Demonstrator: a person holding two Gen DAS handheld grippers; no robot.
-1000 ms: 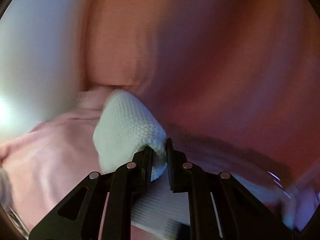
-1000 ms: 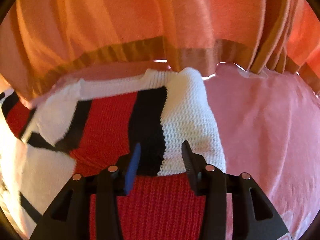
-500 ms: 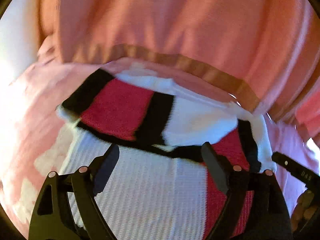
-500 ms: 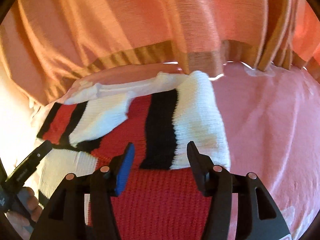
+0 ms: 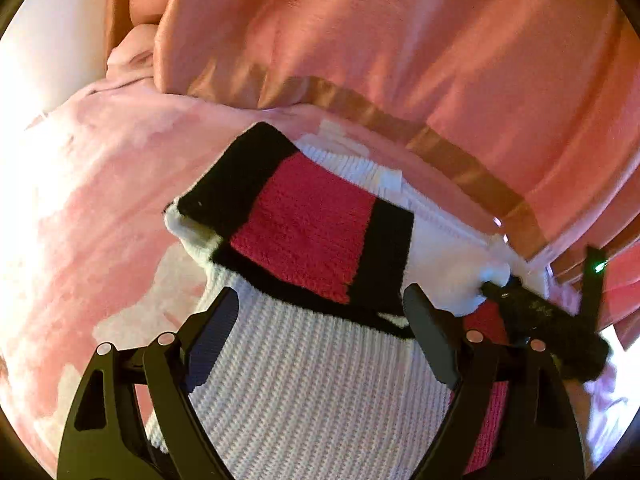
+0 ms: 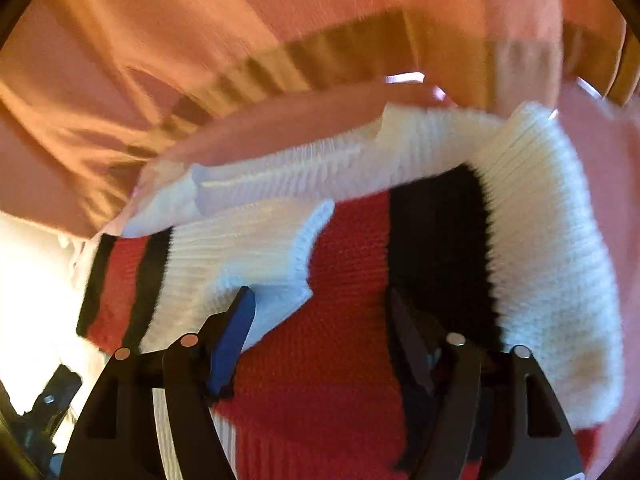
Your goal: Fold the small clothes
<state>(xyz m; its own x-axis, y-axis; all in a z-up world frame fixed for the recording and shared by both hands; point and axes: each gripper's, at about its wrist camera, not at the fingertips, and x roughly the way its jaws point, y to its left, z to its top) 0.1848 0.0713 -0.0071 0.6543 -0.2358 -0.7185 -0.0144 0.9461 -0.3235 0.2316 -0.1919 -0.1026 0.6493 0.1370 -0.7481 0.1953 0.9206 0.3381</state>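
Note:
A small knit sweater [image 5: 312,224] in red, black and white blocks lies on a pink cover [image 5: 92,184]. Its sleeve is folded in across the body. My left gripper [image 5: 320,304] is open and empty, its jaws wide apart just above the white ribbed part. In the right wrist view the same sweater [image 6: 344,320] fills the lower frame, with the other white sleeve [image 6: 552,280] folded over on the right. My right gripper [image 6: 320,300] is open and empty over the red panel. It also shows in the left wrist view [image 5: 536,312] at the sweater's right edge.
An orange curtain [image 5: 380,40] with a tan band hangs along the back edge, its hem [image 6: 320,60] close behind the sweater. Bright light washes out the far left [image 5: 36,48]. The left gripper's body [image 6: 44,408] shows at the lower left of the right wrist view.
My left gripper let go of the white sleeve, opened wide and pulled back. My right gripper stayed open and moved a little closer over the sweater.

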